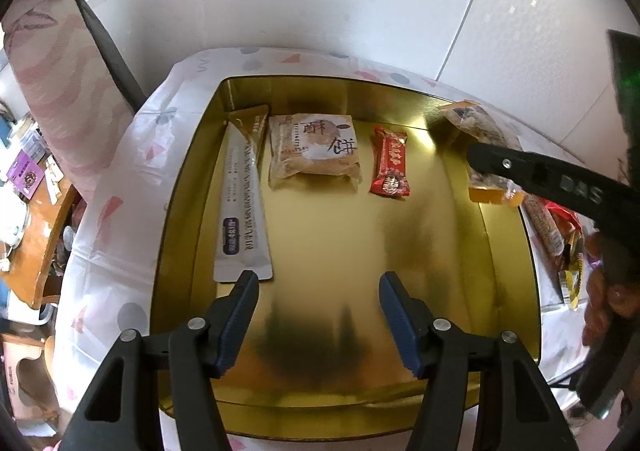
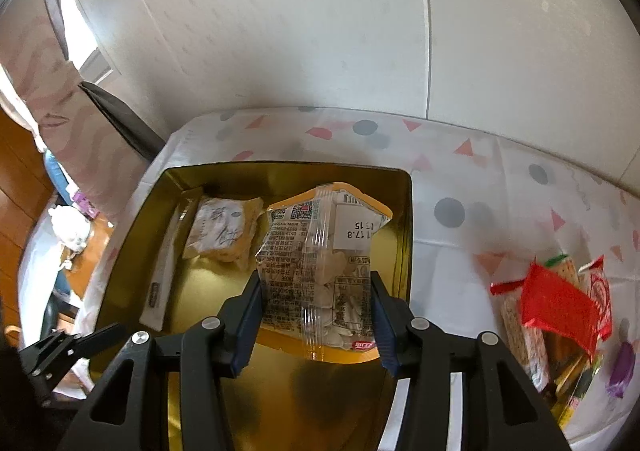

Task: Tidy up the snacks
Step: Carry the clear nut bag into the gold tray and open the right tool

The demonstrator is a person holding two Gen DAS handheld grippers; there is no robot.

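A gold tin box (image 1: pixel 460 251) lies open on the table. In its far part lie a long white sachet (image 1: pixel 242 207), a beige pastry pack (image 1: pixel 314 151) and a small red bar (image 1: pixel 392 167). My left gripper (image 1: pixel 318 283) is open and empty over the near part of the box. My right gripper (image 2: pixel 316 287) is shut on a clear yellow-edged seed packet (image 2: pixel 324 263) and holds it above the right side of the box (image 2: pixel 404 211). It shows in the left wrist view (image 1: pixel 476 123) too, with the right finger (image 1: pixel 532 171) across it.
A pile of loose snacks (image 2: pixel 560 315) lies on the patterned tablecloth (image 2: pixel 460 171) right of the box, also showing in the left wrist view (image 1: pixel 556 227). A white wall stands behind the table. The table's left edge drops to a wooden floor with clutter.
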